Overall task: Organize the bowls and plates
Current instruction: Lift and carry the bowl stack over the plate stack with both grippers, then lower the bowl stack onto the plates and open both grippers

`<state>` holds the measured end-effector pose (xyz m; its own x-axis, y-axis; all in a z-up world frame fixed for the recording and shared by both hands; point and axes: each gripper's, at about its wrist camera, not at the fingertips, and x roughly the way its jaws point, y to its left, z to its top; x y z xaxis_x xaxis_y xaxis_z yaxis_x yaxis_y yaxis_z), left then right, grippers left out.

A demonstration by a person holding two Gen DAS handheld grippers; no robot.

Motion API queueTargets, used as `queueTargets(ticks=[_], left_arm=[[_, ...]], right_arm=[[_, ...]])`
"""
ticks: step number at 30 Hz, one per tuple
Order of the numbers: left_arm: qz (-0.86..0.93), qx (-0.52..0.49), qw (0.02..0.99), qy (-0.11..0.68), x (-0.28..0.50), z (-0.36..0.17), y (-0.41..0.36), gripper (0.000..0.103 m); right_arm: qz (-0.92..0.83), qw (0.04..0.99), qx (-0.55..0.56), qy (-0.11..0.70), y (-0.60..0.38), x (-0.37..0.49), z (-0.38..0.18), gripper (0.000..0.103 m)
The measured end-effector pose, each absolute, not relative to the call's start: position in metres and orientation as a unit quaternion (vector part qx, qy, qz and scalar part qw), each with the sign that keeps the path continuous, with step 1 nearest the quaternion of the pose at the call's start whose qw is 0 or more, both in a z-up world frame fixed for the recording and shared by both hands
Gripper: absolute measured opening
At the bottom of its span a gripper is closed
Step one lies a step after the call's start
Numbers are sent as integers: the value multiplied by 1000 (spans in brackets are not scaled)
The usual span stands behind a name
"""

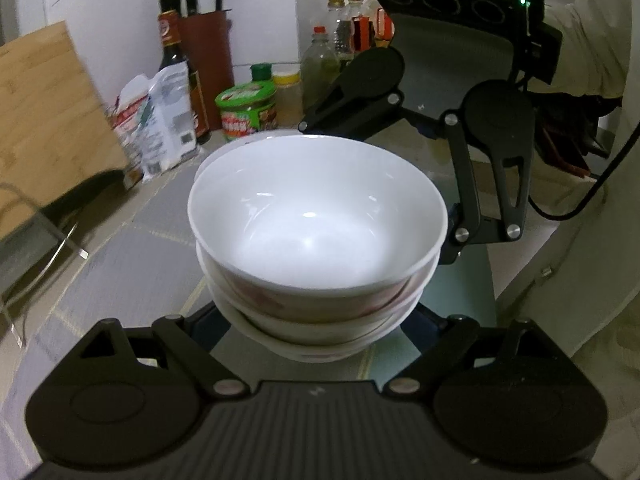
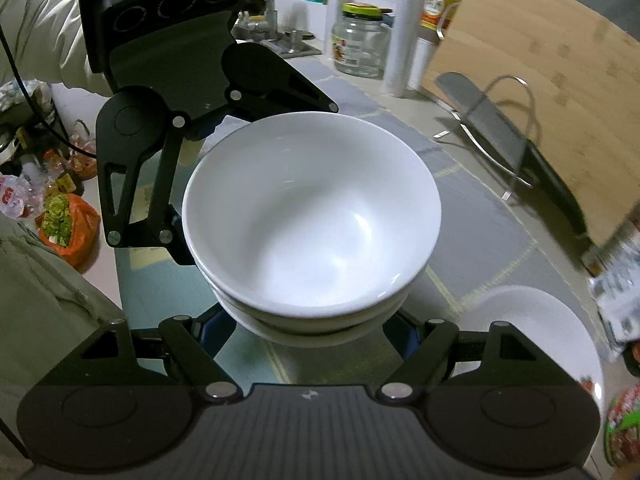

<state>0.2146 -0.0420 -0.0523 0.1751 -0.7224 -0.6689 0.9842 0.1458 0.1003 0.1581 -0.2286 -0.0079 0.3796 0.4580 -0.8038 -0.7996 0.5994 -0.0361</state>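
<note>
A stack of nested white bowls with a red pattern on the outside hangs above the grey counter mat. My left gripper is shut on the lowest bowl from the near side, its fingertips hidden under the stack. From the opposite side my right gripper clamps the same stack. Each view shows the other gripper's black linkage against the stack's far side. A person's pale sleeve holds the right gripper.
A wooden cutting board leans on a wire rack with a cleaver in front. Another white bowl sits on the counter at lower right. Bottles, a green-lidded tub, a glass jar and an orange bag line the edges.
</note>
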Motion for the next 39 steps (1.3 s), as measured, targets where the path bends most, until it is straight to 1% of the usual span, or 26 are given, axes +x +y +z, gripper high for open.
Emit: queueTargets(ticks=[18, 28, 39], left_arm=[[-620, 290, 701, 203, 249, -42, -152, 90], [-621, 294, 695, 211, 270, -54, -183, 90], [-620, 294, 693, 222, 285, -63, -198, 90]], right_arm=[[348, 821, -215, 399, -332, 174, 6, 83], [338, 817, -216, 414, -360, 189, -4, 83], [338, 809, -219, 428, -370, 202, -12, 83]])
